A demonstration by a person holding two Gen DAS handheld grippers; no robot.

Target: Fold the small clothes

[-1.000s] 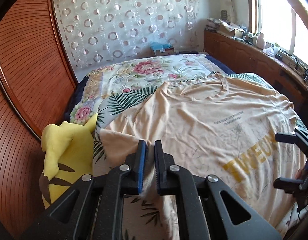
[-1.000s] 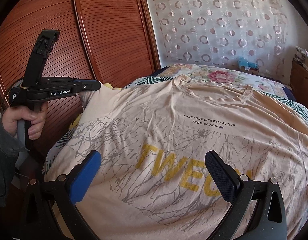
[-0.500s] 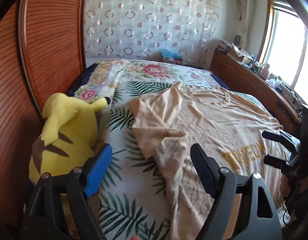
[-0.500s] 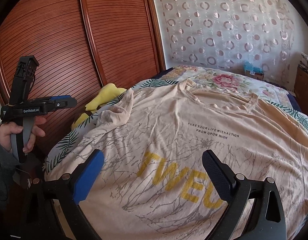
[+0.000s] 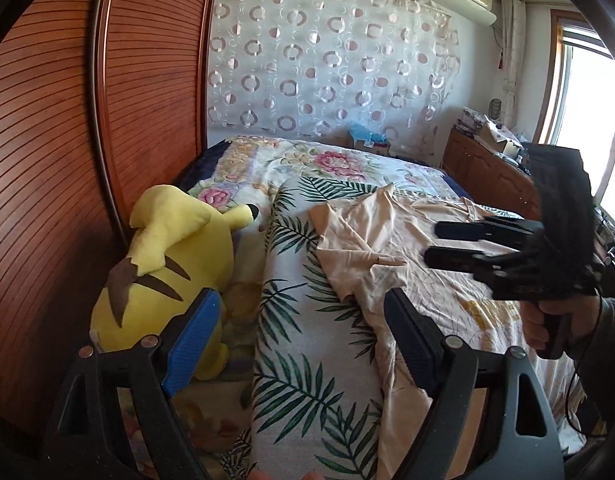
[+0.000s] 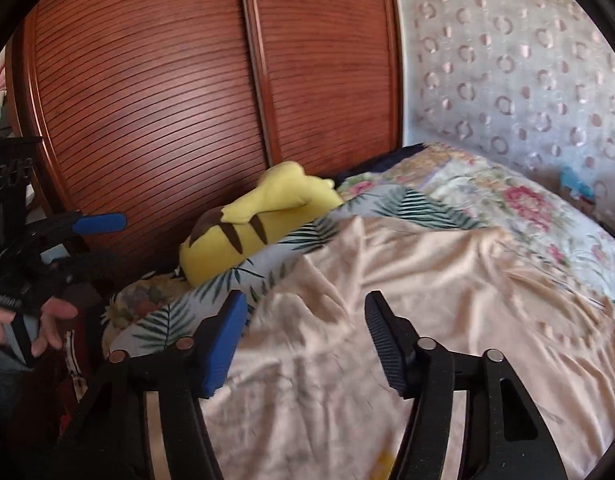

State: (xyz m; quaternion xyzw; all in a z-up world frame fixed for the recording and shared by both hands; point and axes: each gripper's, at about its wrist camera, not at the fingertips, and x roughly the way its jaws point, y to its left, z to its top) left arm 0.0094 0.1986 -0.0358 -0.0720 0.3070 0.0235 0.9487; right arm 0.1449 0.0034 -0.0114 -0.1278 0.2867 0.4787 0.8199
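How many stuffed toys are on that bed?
1: a yellow plush toy lies at the bed's edge beside the wooden wardrobe doors, apart from the peach T-shirt. Others may be hidden.

A home bedroom: bed [image 5: 307,360], wardrobe doors [image 6: 187,100], curtain [image 5: 327,60].

the peach t-shirt [image 5: 391,248] runs out of the left wrist view at the bottom and right, and its yellow print [image 5: 493,308] is partly hidden behind the right gripper [image 5: 441,244]. in the right wrist view the shirt's cloth is motion-blurred, no lettering legible. the yellow plush toy [image 6: 251,224] is half hidden there behind the leaf-print bedding [image 6: 411,204]. items on the wooden cabinet [image 5: 487,168] by the window are too small to identify.
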